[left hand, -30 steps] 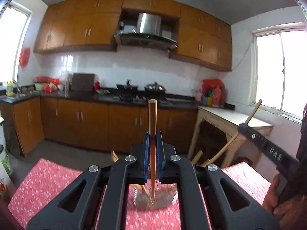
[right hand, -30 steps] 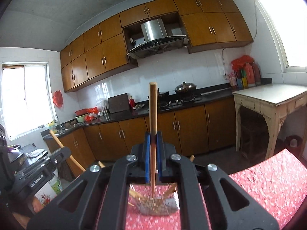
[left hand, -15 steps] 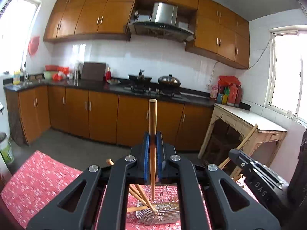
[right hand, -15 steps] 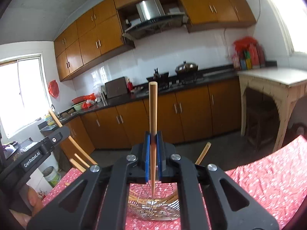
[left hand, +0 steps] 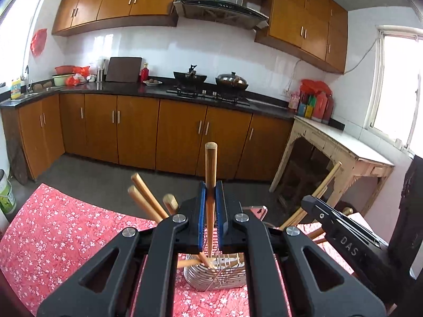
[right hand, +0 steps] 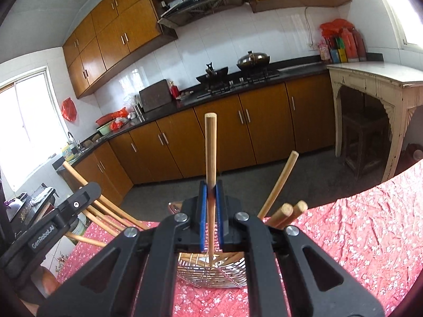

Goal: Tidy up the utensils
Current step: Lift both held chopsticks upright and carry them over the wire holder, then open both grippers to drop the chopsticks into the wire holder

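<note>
The left tool (left hand: 210,222) is pinched shut on one wooden chopstick (left hand: 211,174), its long axis upright, blunt end up, tip down inside the wire basket (left hand: 211,277). The right tool (right hand: 210,219) likewise clamps a second chopstick (right hand: 210,153), upright, tip dipping into the same basket (right hand: 211,272). The basket stands on the counter's red flowered cloth (left hand: 53,237) and holds several more chopsticks (left hand: 144,198) leaning outward; three ends show left of the left tool, others fan right. Their exact count is unclear.
</note>
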Demonstrator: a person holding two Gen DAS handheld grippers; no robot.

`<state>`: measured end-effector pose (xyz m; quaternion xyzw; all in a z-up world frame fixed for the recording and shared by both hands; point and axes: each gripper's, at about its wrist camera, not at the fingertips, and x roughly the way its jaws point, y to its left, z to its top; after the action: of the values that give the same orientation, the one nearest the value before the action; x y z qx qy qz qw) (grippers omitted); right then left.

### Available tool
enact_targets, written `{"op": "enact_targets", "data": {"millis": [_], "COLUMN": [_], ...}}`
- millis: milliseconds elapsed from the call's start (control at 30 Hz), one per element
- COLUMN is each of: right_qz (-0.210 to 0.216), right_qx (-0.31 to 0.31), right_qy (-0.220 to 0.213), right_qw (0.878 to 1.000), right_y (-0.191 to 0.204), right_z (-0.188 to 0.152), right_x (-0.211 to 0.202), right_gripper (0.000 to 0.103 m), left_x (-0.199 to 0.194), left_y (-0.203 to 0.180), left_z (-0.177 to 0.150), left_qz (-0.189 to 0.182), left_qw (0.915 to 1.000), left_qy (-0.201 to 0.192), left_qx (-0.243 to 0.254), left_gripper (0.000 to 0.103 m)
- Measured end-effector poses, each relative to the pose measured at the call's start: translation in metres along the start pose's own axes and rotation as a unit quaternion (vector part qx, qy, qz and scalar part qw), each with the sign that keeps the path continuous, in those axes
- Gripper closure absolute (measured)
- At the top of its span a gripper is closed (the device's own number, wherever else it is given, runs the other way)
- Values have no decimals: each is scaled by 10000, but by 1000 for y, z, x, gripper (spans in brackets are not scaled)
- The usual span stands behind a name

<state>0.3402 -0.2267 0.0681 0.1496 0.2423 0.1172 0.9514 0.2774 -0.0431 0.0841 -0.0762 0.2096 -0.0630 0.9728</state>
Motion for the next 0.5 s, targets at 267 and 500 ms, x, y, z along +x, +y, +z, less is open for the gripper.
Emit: {"op": "enact_targets", "data": {"millis": [267, 500], "right_qz": [-103, -289], "right_qx": [20, -31], "right_qy": [80, -215], "right_qw": [9999, 9993], "right_y": [-4, -7], "right_z": [-9, -5], "right_x": [2, -24], "right_gripper": [94, 69], "left_x": [0, -11], "left_y": [2, 6], "left_z": [-4, -2], "left_qz": [14, 32], "left_qw": [9999, 10000], "left_qy": [115, 72], "left_qx": [29, -59], "left_gripper": [96, 94]}}
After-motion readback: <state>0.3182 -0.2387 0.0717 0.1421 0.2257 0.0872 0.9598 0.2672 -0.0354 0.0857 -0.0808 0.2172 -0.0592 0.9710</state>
